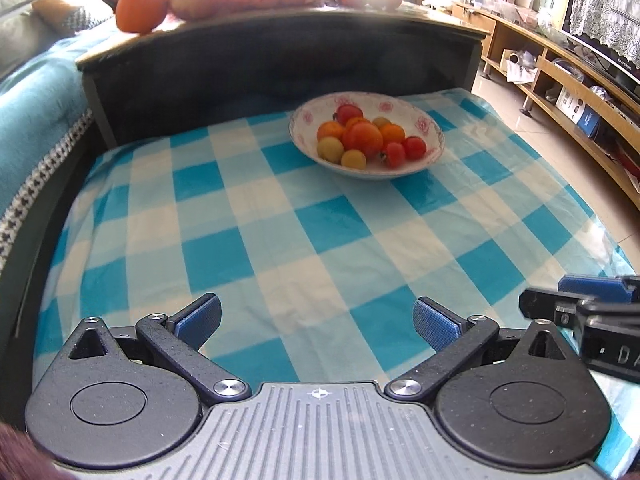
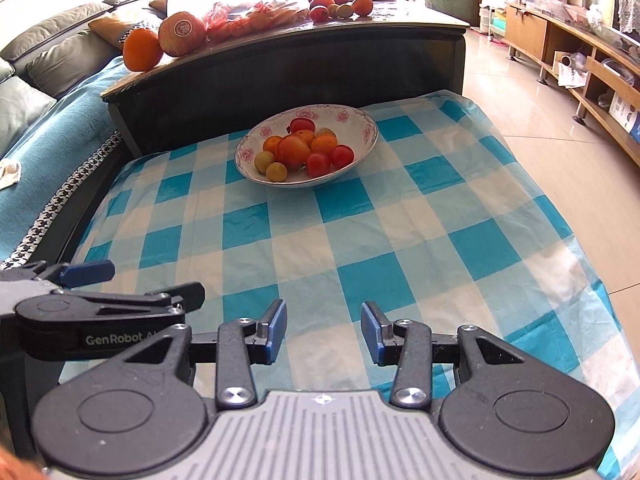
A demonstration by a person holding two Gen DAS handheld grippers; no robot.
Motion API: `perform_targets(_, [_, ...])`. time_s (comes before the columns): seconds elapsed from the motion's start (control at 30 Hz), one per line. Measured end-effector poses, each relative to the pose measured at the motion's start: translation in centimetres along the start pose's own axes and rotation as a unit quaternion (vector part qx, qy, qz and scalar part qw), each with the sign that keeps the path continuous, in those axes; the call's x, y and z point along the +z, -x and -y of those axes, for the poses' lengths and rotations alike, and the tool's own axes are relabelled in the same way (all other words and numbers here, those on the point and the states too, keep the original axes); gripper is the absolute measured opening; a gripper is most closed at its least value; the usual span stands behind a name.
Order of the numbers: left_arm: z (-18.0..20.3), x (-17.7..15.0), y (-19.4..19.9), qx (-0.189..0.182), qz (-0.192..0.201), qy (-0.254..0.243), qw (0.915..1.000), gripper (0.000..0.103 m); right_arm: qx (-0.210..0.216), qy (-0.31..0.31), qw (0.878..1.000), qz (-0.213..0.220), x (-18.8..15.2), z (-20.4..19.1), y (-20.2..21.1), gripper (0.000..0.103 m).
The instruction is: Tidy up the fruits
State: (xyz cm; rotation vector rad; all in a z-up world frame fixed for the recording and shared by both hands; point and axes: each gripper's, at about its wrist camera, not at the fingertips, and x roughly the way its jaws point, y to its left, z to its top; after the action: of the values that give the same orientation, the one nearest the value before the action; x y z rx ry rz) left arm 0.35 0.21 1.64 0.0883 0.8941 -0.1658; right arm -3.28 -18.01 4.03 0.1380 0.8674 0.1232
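Pale glossy tiled floor lay to the right, long wooden shelf unit ran along the wall, grey sofa with teal throw stood left, bright daylight washed in behind, lace curtain hung top right

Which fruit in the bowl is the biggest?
The large orange-red fruit in the middle of the bowl: clearly bulkier than the small oranges, red tomatoes and yellow-green fruits ringing it.
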Motion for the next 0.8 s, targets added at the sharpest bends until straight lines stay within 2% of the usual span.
perform_targets(0.2, [0.5, -1.1, 0.1, 0.006, -0.012, -0.008, 0.9999, 0.103, 0.005, -0.002, 1.0, -0.008, -0.7, -0.2, 0.2, 0.046])
perform_targets(0.8, [1.1, -2.3, 1.5, 0.011, 0.002, -0.02, 0.9997, 0.103, -0.005, 0.005, 1.0, -0.021, -2.3, -0.9, 0.6, 0.048])
